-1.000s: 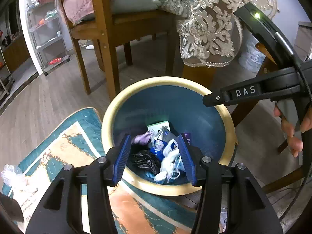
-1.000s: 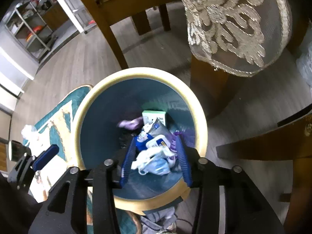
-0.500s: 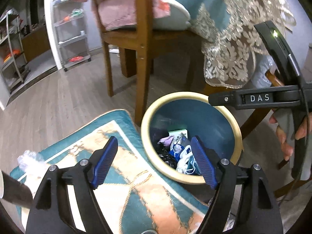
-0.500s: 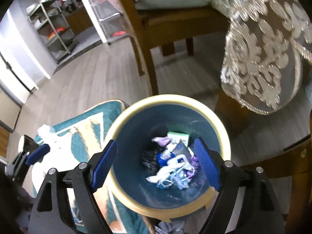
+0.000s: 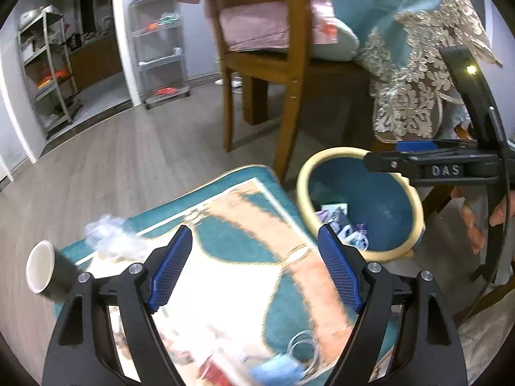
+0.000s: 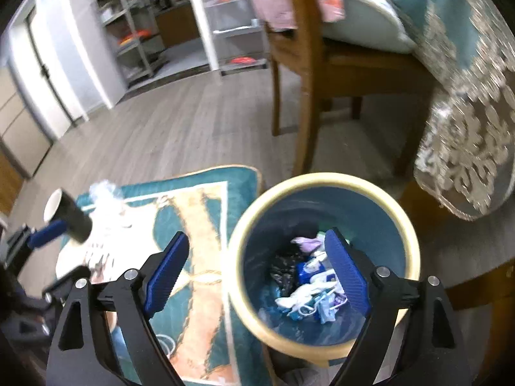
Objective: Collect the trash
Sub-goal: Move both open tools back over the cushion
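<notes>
After both grippers let go over the bin (image 6: 325, 257), the left gripper (image 5: 254, 270) and right gripper (image 6: 257, 273) were spread wide and empty. More trash, a cup (image 5: 42, 270), lay at nine o'clock.

A blue bin (image 6: 325, 251) with a cream rim stands upright right of the rug, holding wrappers and masks (image 6: 310, 286). Left on the rug lie a tipped dark cup (image 5: 45, 271), crumpled plastic (image 5: 109, 236) and, nearer, a blue mask (image 5: 276, 371).

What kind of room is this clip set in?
Likely a home dining area: a wooden chair beside a lace-edged tablecloth, a patterned rug on wood flooring, storage shelving behind.
</notes>
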The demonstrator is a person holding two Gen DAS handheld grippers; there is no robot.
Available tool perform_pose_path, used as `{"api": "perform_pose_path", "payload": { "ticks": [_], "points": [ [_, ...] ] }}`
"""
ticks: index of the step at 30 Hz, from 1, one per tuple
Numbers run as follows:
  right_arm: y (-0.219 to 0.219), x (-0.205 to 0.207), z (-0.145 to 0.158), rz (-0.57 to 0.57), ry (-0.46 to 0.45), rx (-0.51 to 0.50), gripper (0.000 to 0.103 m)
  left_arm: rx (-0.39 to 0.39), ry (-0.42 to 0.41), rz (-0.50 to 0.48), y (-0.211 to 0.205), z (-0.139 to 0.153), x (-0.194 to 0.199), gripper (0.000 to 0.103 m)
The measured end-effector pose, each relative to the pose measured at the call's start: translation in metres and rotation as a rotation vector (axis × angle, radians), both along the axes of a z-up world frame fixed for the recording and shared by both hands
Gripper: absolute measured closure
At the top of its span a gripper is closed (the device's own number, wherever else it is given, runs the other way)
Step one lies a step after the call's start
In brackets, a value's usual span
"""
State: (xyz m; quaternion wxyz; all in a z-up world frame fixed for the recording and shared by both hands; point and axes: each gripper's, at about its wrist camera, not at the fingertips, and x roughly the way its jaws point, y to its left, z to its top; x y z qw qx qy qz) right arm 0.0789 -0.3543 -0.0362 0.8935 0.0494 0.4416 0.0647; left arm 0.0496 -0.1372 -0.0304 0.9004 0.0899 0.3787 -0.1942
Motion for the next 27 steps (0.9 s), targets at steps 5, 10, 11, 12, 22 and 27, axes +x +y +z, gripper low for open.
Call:
{"api": "perform_pose_path", "payload": {
  "ticks": [5, 10, 11, 12, 22, 27],
  "points": [
    [0.039, -0.007, -0.007, 0.09, 0.014, -0.012, 0.016, 0.006, 0.005, 0.055, 0.037, 0.001, -0.012, 0.024],
    [0.078, -0.017, -0.016, 0.186, 0.035, -0.011, 0.016, 0.035, 0.002, 0.097, 0.066, -0.003, -0.024, 0.024],
    [0.085, -0.019, -0.016, 0.204, 0.038, -0.011, 0.016, 0.044, 0.003, 0.111, 0.073, -0.007, -0.027, 0.023],
    [0.093, -0.022, -0.018, 0.222, 0.042, -0.01, 0.016, 0.047, 0.012, 0.121, 0.079, -0.011, -0.029, 0.023],
    [0.143, -0.034, -0.045, 0.353, 0.12, -0.046, 0.016, 0.079, 0.128, 0.183, 0.123, -0.053, -0.046, 0.023],
    [0.163, -0.039, -0.053, 0.403, 0.161, -0.004, 0.018, 0.068, 0.117, 0.265, 0.146, -0.049, -0.042, 0.023]
  ]
}}
